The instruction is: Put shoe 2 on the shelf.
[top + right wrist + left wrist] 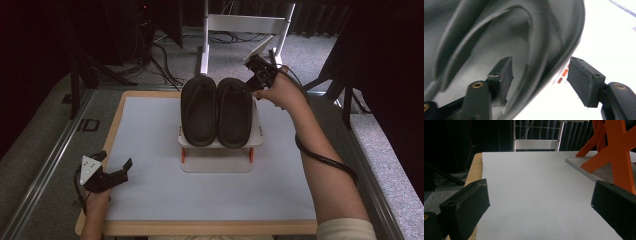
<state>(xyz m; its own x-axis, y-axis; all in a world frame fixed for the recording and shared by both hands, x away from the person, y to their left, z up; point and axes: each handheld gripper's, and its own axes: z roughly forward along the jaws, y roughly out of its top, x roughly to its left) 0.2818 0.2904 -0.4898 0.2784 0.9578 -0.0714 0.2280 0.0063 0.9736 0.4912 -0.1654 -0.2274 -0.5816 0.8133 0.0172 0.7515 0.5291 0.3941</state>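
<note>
The right slipper point(506, 37), resting on the rack point(256, 136), appears just released: its rim lies between the right gripper's point(539, 80) parted jaws, seemingly untouched. Withdrawal is called for. The left gripper point(536, 205) is held wide, empty.

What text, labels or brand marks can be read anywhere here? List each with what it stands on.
None can be read.
The two black slippers on the small white rack show no legible brand.
The grey plate on the left gripper carries dots, no letters.
The white table mat is blank.
</note>
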